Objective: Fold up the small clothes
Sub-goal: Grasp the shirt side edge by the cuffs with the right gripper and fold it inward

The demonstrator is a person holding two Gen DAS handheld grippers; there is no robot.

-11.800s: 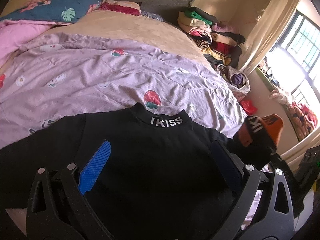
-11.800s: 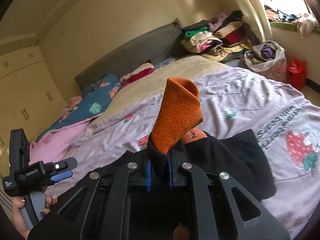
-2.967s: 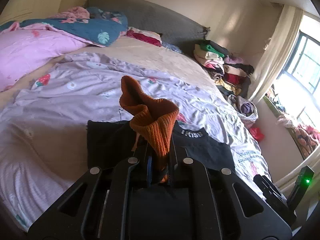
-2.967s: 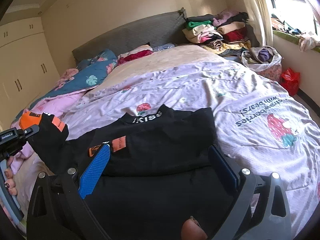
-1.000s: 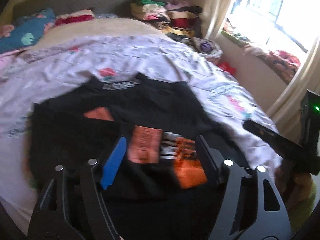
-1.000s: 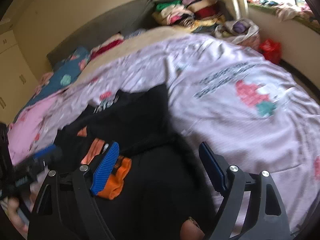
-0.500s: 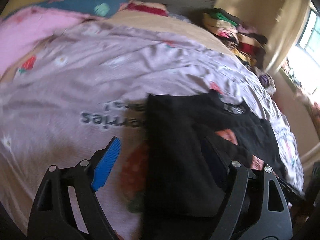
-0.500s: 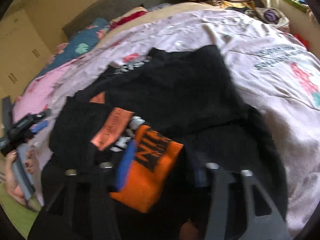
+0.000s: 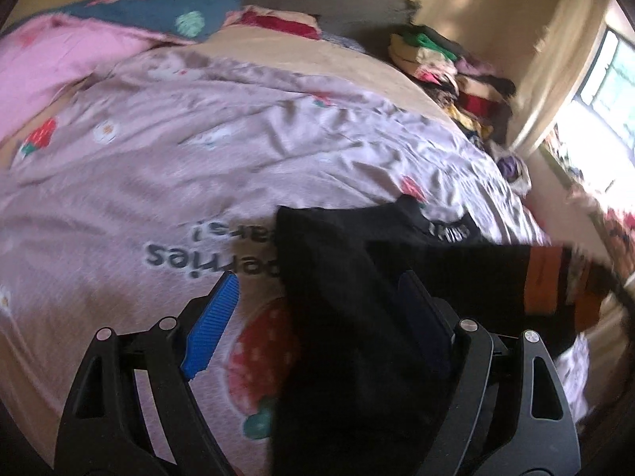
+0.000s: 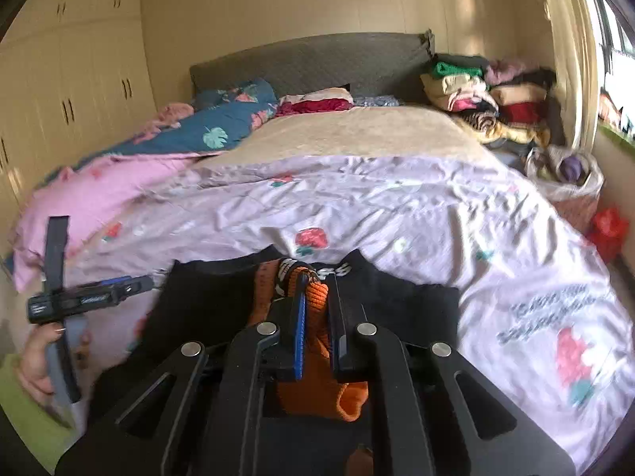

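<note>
A small black top [image 9: 357, 317] with orange cuffs lies on the lilac strawberry bedcover [image 9: 198, 150], its body folded inward. My left gripper [image 9: 313, 317] is open over the top's left edge; one blue pad [image 9: 210, 325] is above the cover, the other above the black cloth. My right gripper [image 10: 315, 317] is shut on the orange sleeve cuff [image 10: 317, 388] and holds it over the black top [image 10: 397, 301]. The lifted sleeve [image 9: 547, 281] shows blurred at the right of the left wrist view. The left gripper also shows at the left of the right wrist view [image 10: 91, 297].
A pile of folded clothes [image 10: 488, 95] sits at the far right of the bed. Pink and blue quilts [image 10: 158, 150] lie at the far left. A bag of clothes [image 10: 567, 178] and a red bag [image 10: 607, 230] stand beside the bed's right side.
My right gripper has closed on the orange cuff and lifted it. My left gripper stays open and has shifted a little over the top's left edge.
</note>
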